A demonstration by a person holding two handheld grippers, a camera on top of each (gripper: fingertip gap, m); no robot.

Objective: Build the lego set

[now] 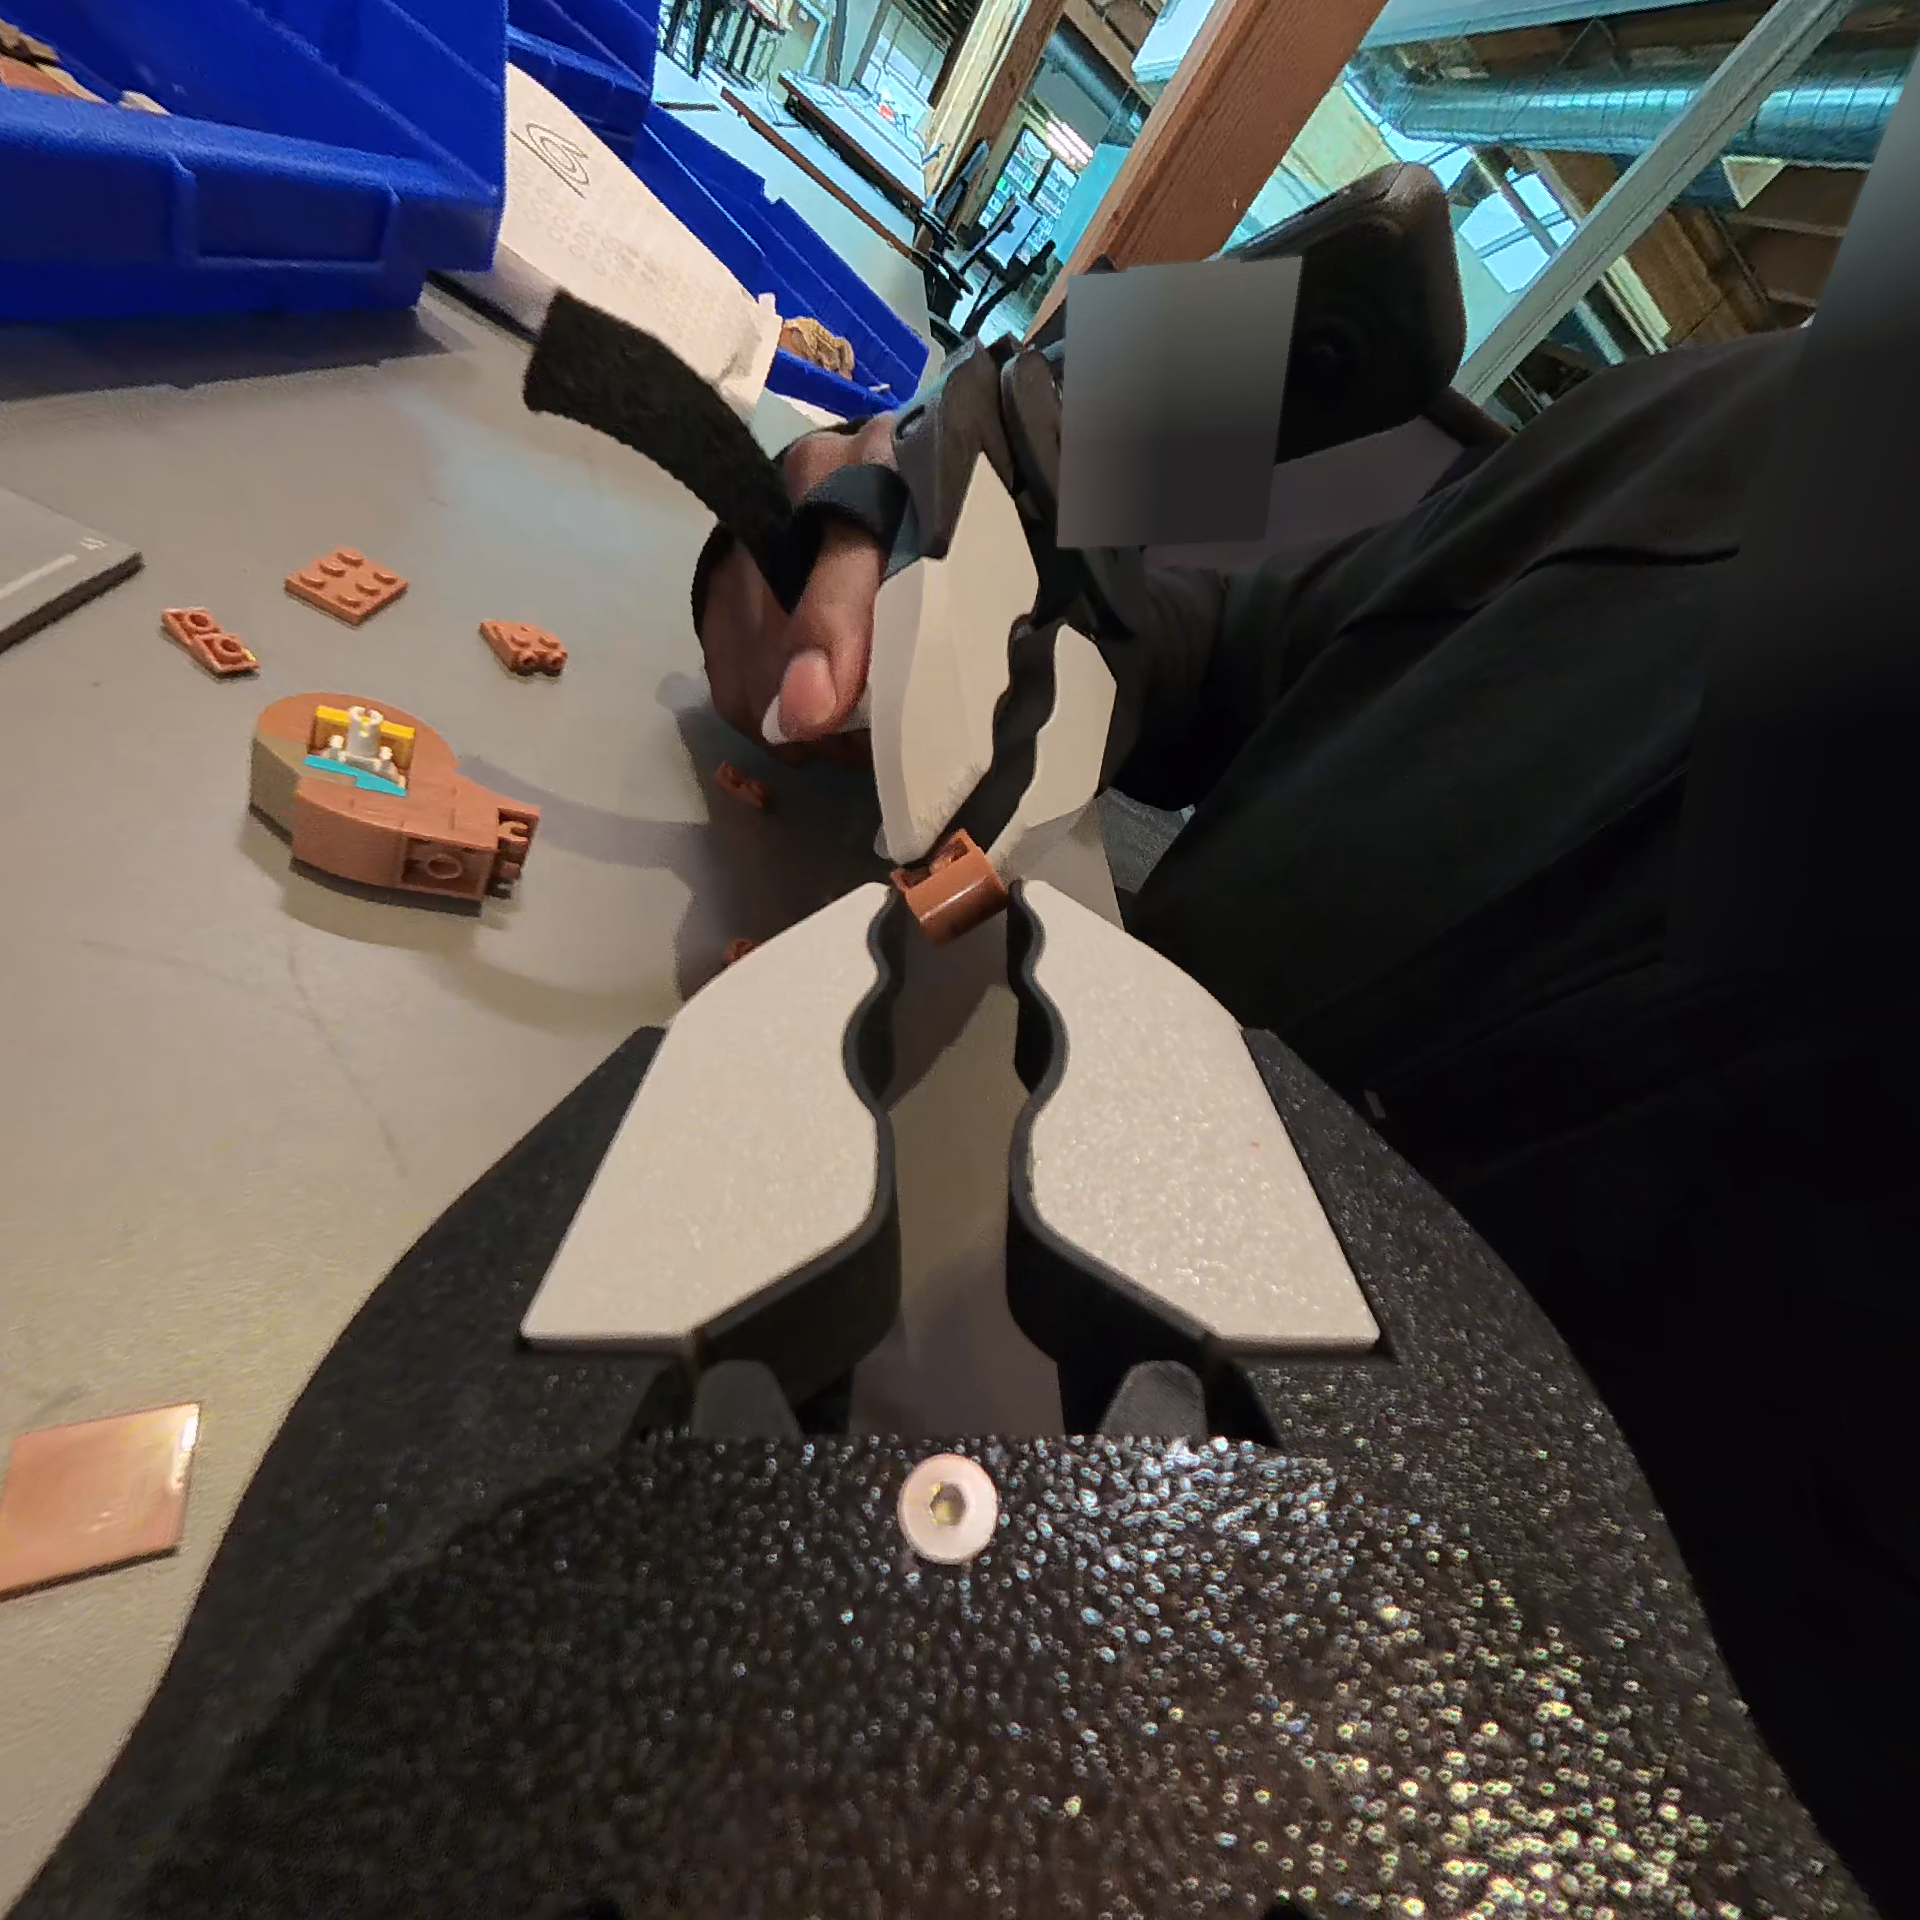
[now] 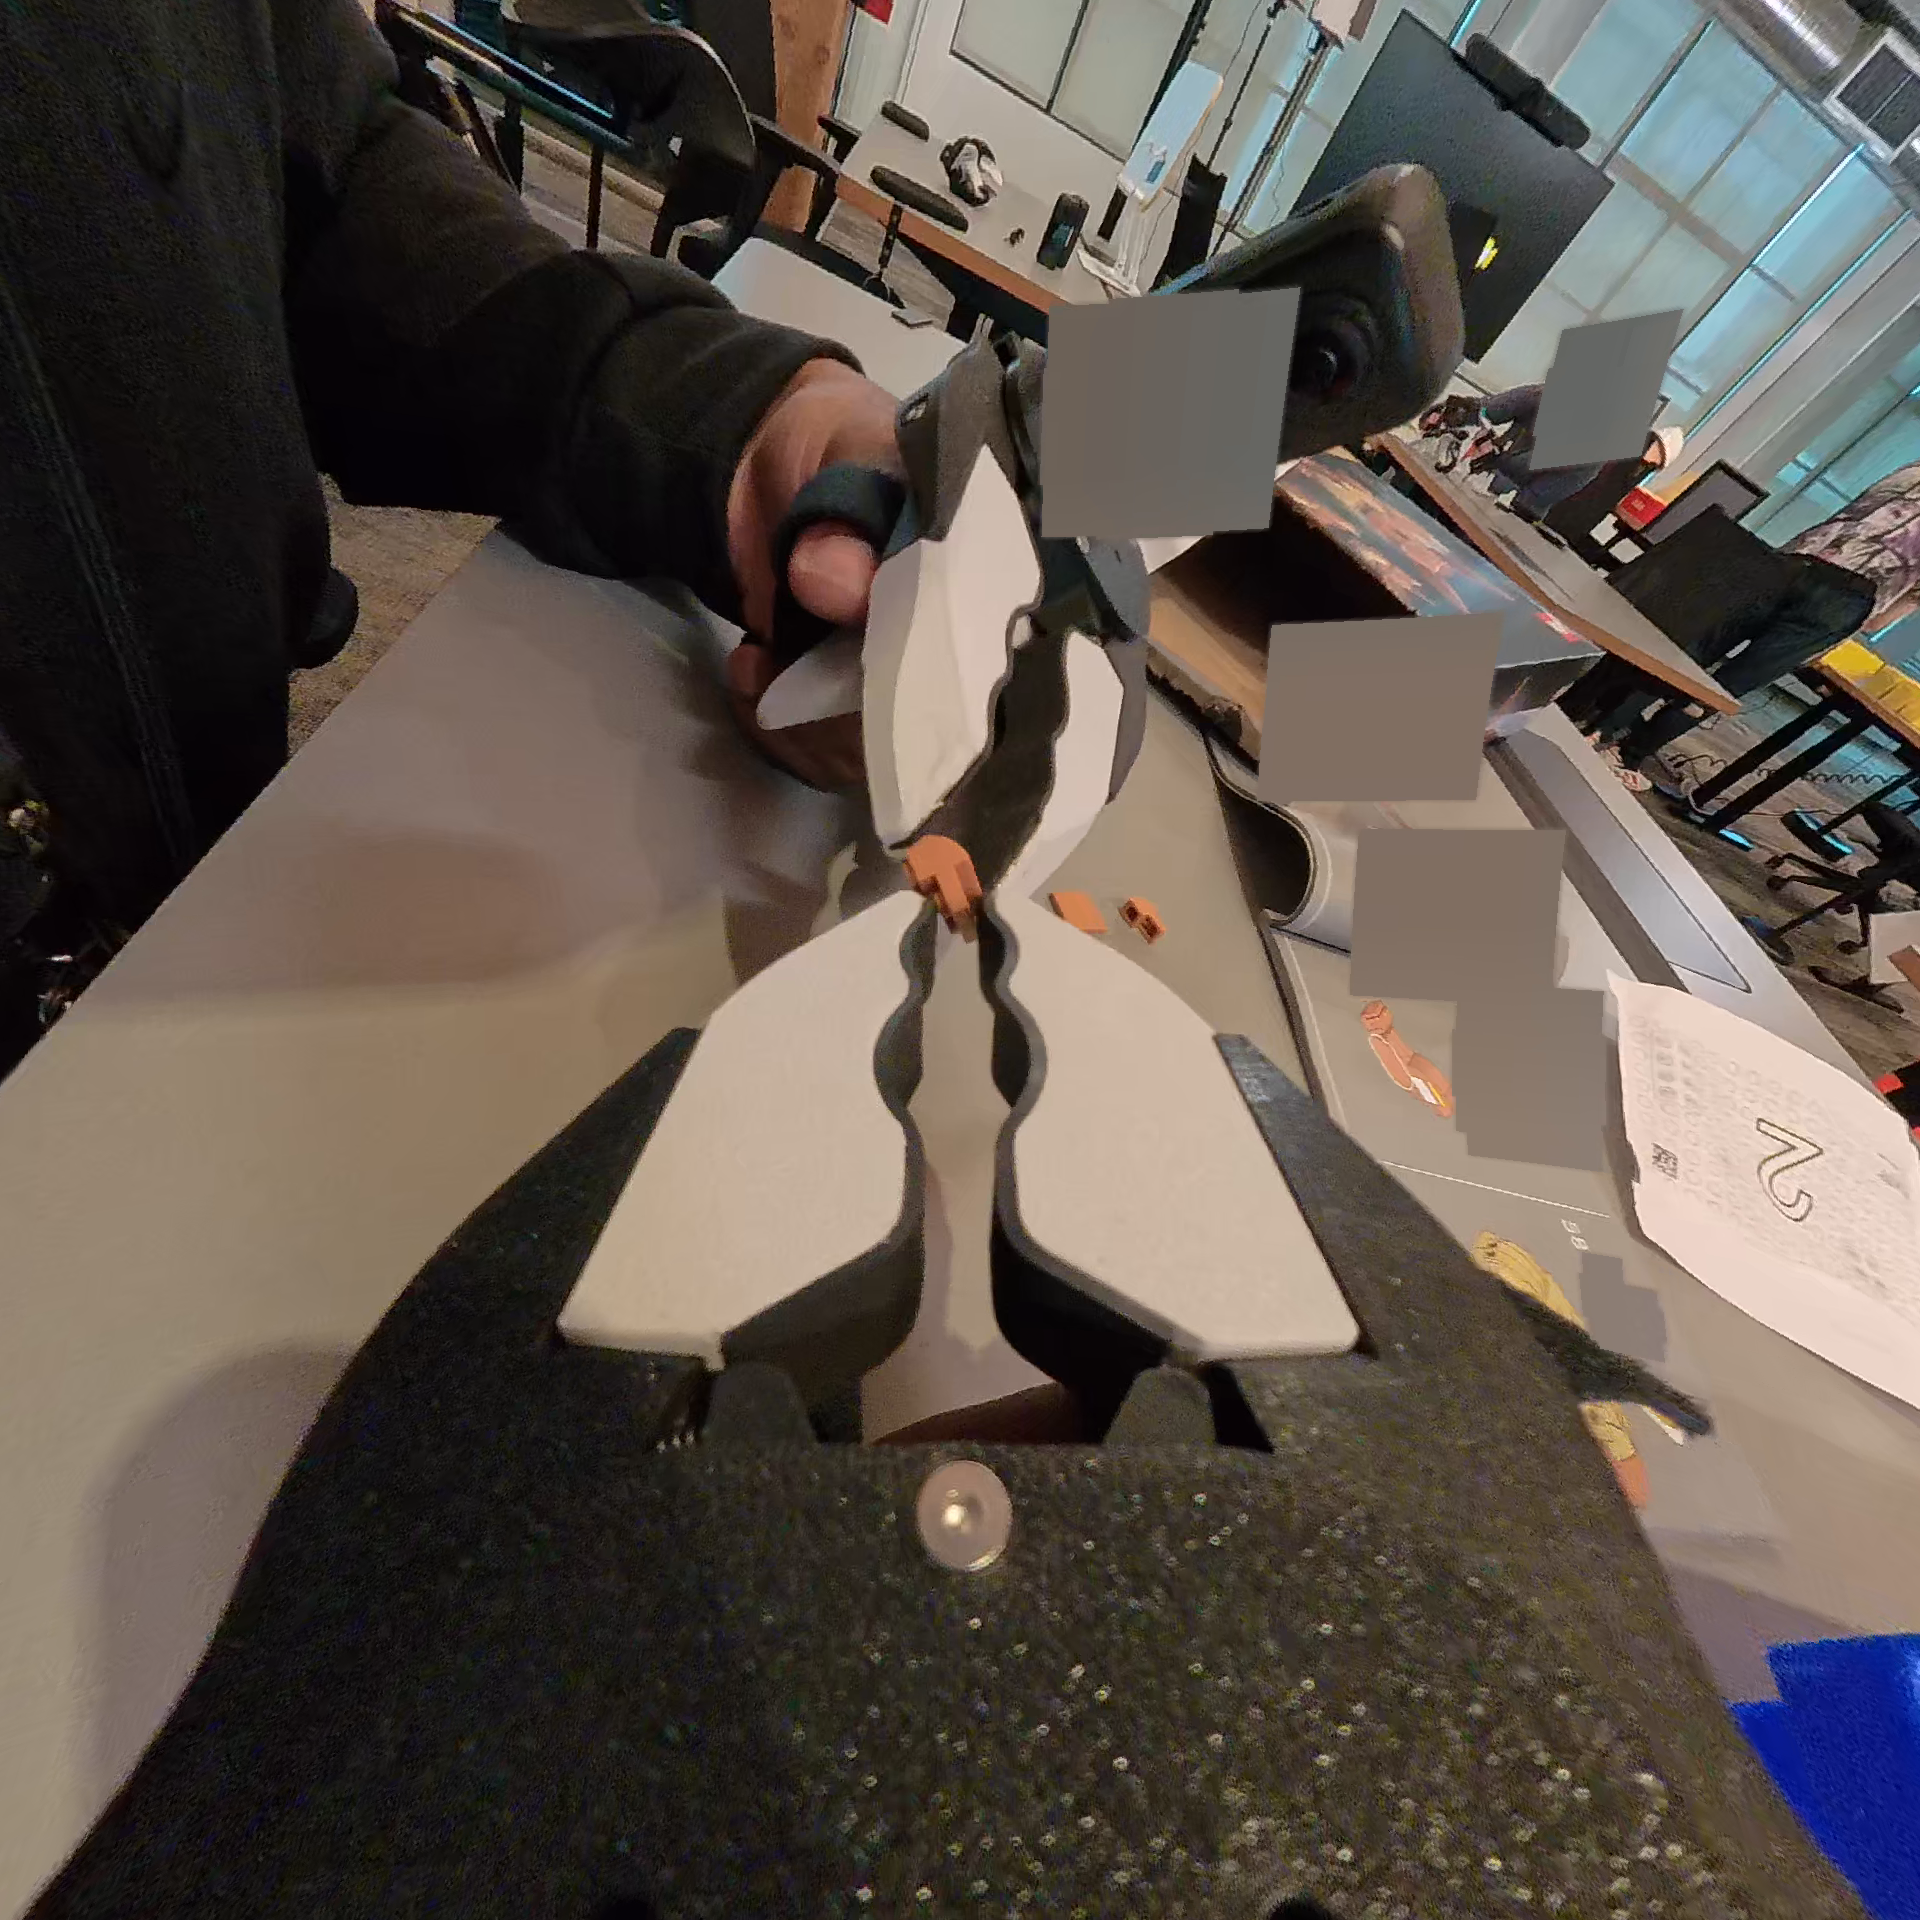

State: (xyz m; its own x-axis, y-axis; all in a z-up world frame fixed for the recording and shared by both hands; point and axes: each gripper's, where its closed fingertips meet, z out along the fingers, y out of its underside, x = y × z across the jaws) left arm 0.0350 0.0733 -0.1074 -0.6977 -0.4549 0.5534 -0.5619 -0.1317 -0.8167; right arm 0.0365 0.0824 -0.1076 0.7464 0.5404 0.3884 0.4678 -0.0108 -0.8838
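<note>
In the left wrist view my left gripper (image 1: 951,899) is shut on a small brown brick (image 1: 951,912), held at the fingertips above the grey table (image 1: 260,1091). My right gripper (image 1: 940,847) comes down from above and meets it tip to tip. Its tips close on a smaller brown piece (image 1: 956,850) that sits on the brick's top. In the right wrist view my right gripper (image 2: 958,920) pinches that small piece (image 2: 956,902) at its tips. The left gripper (image 2: 940,847) holds the brick (image 2: 928,864) just beyond it. A hand holds each gripper.
A part-built brown brick model (image 1: 384,800) and loose brown plates (image 1: 345,584) lie on the table to the left. Blue bins (image 1: 239,156) stand at the back. Two loose brown pieces (image 2: 1081,912) lie near a printed sheet (image 2: 1766,1174) and an open booklet (image 2: 1455,1143). My two grippers' fingertips are within a few centimetres of each other.
</note>
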